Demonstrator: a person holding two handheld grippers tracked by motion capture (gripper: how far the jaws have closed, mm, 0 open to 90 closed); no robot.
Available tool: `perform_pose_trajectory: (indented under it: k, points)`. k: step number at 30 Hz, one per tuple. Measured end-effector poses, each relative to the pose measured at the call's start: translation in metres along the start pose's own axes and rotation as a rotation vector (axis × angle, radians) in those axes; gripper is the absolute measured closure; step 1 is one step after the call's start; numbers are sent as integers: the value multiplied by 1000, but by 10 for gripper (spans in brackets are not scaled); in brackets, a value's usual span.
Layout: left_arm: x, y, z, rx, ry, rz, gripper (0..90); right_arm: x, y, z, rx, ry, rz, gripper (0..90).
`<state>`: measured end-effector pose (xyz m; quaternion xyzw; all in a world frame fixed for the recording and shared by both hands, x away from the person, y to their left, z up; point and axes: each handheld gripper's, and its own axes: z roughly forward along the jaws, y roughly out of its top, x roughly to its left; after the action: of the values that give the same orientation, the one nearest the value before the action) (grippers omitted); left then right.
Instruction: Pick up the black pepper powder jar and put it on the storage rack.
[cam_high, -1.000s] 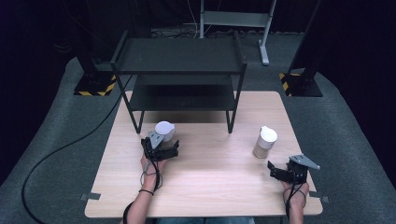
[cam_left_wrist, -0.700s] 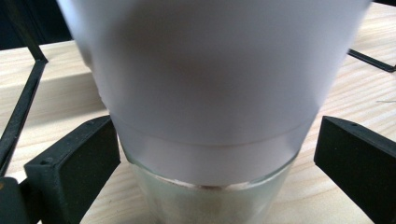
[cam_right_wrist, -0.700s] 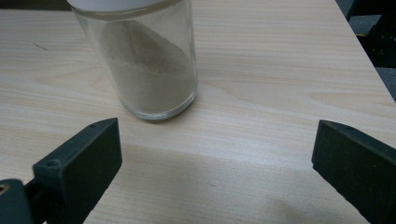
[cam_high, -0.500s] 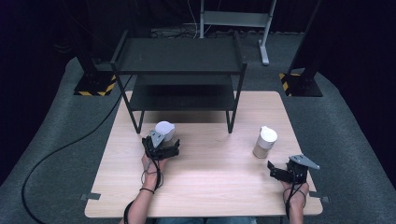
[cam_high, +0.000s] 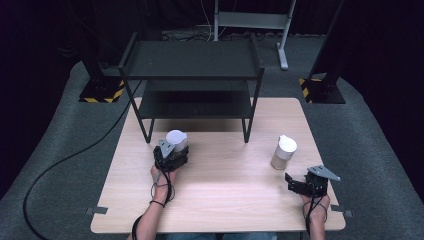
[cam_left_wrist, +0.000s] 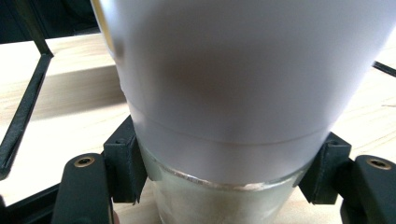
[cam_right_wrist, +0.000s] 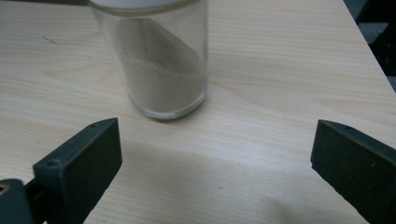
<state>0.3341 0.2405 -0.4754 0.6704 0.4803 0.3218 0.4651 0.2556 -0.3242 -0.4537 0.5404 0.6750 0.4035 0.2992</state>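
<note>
the left hand (cam_high: 161, 176) lies forearm-flat on the bench (cam_high: 225, 200), pointing away from the person toward the black shelf rack (cam_high: 192, 80). its left tongs (cam_high: 171, 154) have just been closing and are now clamped on the white-sleeved jar (cam_high: 176, 140), which stands on the bench just in front of the rack's lower shelf. in the left gripper view the black pads press both sides of the jar (cam_left_wrist: 224, 116) where the matte white wrap ends and a clear glass base with a bright rim begins.

the right hand (cam_high: 314, 204) rests near the bench's right front corner, its right tongs (cam_high: 296, 182) aimed toward the bench's middle, a grey three-cornered plate on top. its jaws stand wide apart with nothing between them. the powder jar (cam_high: 283, 152) stands just beyond them, not touched: a round clear glass body, a white cap, a slanted fill of pale beige powder (cam_right_wrist: 161, 74).

the bench is smooth pale wood with fine grain; the rack is dark metal with thin square legs.
</note>
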Motion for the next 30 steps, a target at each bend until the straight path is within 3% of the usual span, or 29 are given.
perform_pose_trajectory:
  k: [6, 17, 26, 30]
  points:
    - [1, 1, -1, 5, -3, 0, 302, 0, 2, 2, 11, 20, -26, 10]
    - [8, 3, -6, 8, -27, -16, 303, -5, 1, 1, 2, 40, -13, 10]
    - [19, 4, -20, 10, -49, -29, 303, -8, -1, 0, -7, 50, 0, 10]
    - [22, 8, -29, 15, -56, -12, 303, -8, -1, 0, -10, 52, 2, 13]
